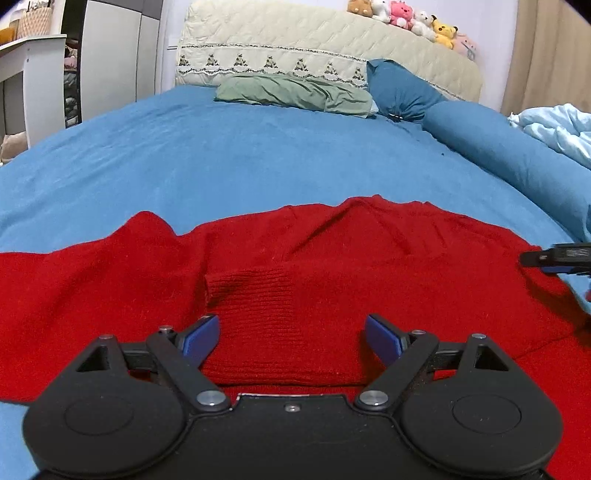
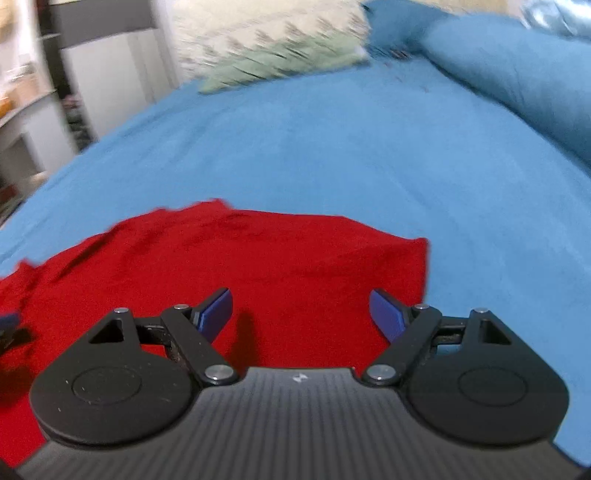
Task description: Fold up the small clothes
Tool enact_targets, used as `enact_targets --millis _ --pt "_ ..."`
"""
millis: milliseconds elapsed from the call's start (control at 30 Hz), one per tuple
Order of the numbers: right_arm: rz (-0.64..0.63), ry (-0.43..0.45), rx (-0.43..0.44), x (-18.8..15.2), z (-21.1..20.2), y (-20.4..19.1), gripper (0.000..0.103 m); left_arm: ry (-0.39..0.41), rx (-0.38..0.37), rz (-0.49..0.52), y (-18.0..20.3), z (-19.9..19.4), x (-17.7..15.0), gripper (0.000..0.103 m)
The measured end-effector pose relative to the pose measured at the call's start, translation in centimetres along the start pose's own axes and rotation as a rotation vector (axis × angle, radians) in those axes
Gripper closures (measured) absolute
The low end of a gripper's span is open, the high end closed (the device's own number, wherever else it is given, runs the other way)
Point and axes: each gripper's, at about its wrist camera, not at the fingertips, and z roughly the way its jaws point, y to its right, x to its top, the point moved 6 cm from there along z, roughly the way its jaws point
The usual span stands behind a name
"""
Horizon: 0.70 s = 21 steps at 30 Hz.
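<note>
A red knitted sweater (image 1: 332, 251) lies spread on the blue bed sheet (image 1: 221, 155). A ribbed cuff or sleeve end (image 1: 266, 295) is folded onto its body. My left gripper (image 1: 291, 332) is open and empty, low over that ribbed part. My right gripper (image 2: 301, 310) is open and empty, over the sweater's right edge (image 2: 406, 266); its view is motion-blurred. Its tip shows at the right edge of the left wrist view (image 1: 557, 258). The left gripper's tip shows at the left edge of the right wrist view (image 2: 11, 328).
A green pillow (image 1: 295, 92) and dark blue pillows (image 1: 402, 88) lie at the headboard (image 1: 295, 40), with plush toys (image 1: 402, 16) on top. A blue bolster (image 1: 498, 147) and a light blue duvet (image 1: 554, 129) lie on the right. A white cabinet (image 1: 33, 81) stands left.
</note>
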Motion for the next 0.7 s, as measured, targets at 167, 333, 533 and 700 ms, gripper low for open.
enact_targets --millis 167,333,533,700 --pt "0.078 -0.003 -0.063 0.8 1.1 1.8 0.006 -0.014 0.014 -0.009 -0.6 -0.1 0.2 0.015" --pt "0.005 0.054 -0.006 1.8 -4.2 -1.4 0.006 0.041 0.032 -0.072 -0.6 -4.0 2.5 0.015" --pt "-0.116 0.146 0.102 2.1 -14.6 -8.7 0.000 0.122 0.094 -0.126 -2.3 -12.9 5.9 0.010" --pt "-0.186 0.167 0.213 2.5 -19.1 -16.1 0.000 0.190 0.165 -0.163 -5.9 -19.2 7.6 0.001"
